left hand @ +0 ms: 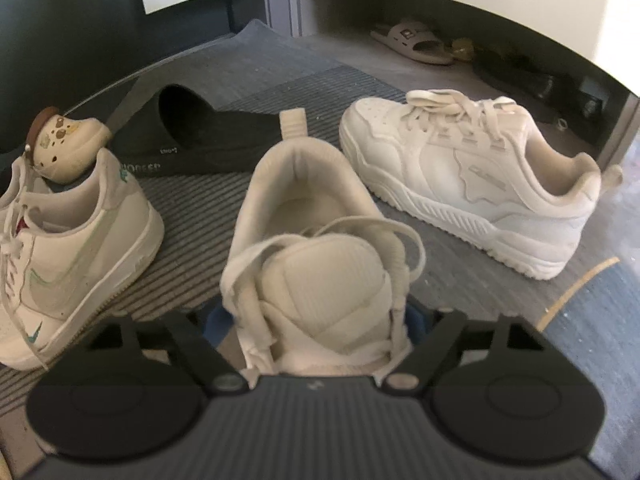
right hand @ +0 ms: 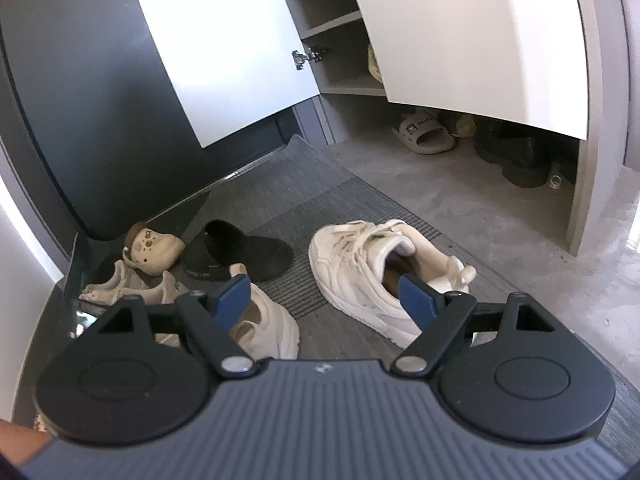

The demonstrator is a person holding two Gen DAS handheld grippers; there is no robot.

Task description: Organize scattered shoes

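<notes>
The left gripper (left hand: 316, 320) straddled the cream sneaker (left hand: 312, 240), jaws partly closed about its tongue, long axis running away; the right gripper (right hand: 328, 296) hung open, empty.

right gripper (right hand: 324, 300): blue fingers apart, nothing between | white sneaker (right hand: 360, 276) on striped mat (right hand: 304, 208), beside right finger | second white sneaker (right hand: 264, 320) behind left finger | black slipper (right hand: 240, 256), cream clog (right hand: 154, 250) beyond | cabinet doors (right hand: 460, 32) open
</notes>
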